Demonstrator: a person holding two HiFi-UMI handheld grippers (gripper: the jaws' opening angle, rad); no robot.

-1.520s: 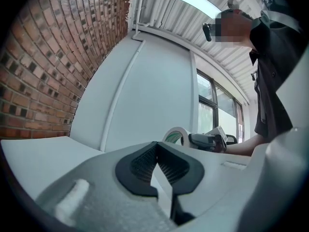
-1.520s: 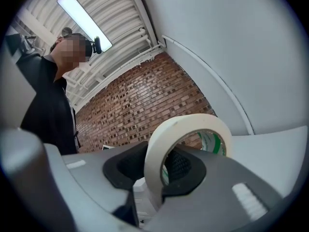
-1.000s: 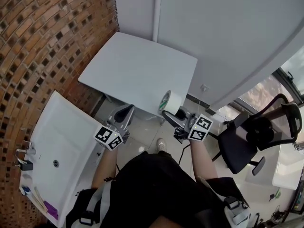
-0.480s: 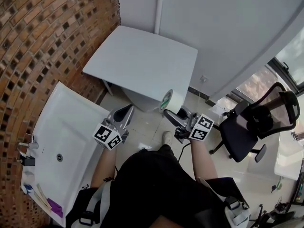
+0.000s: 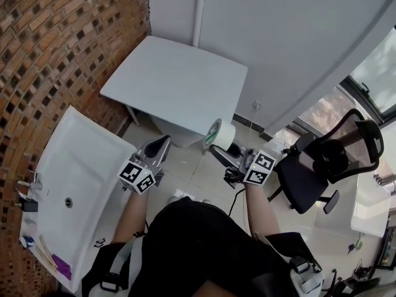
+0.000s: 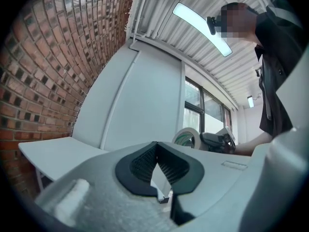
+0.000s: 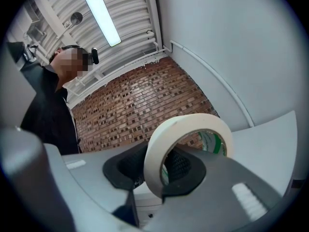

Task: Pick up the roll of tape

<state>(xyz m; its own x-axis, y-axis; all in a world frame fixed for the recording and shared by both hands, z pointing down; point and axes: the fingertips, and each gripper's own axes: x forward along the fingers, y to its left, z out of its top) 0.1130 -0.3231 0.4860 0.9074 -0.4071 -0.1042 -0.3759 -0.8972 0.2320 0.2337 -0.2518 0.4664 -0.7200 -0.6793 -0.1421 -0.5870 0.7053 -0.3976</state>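
Note:
A roll of cream masking tape (image 5: 222,133) with a green-printed core stands on edge between the jaws of my right gripper (image 5: 218,145), which is shut on it. It hangs in the air just off the near corner of the white table (image 5: 173,85). In the right gripper view the tape (image 7: 157,151) fills the gap of the right gripper (image 7: 164,167), the pads pressing its sides. My left gripper (image 5: 162,143) floats to the left over the floor, shut and holding nothing. In the left gripper view its pads meet at the tip of the left gripper (image 6: 155,146), with the tape (image 6: 188,138) seen beyond.
A brick wall (image 5: 55,48) runs along the left, with a white sink counter (image 5: 93,159) below it. A black office chair (image 5: 322,166) stands at the right. A white panel wall (image 5: 297,36) rises behind the table. Tiled floor lies under both grippers.
Both grippers have drifted sideways together at about the same height, with the tape still in the right one. The grip and the left gripper's jaws look the same.

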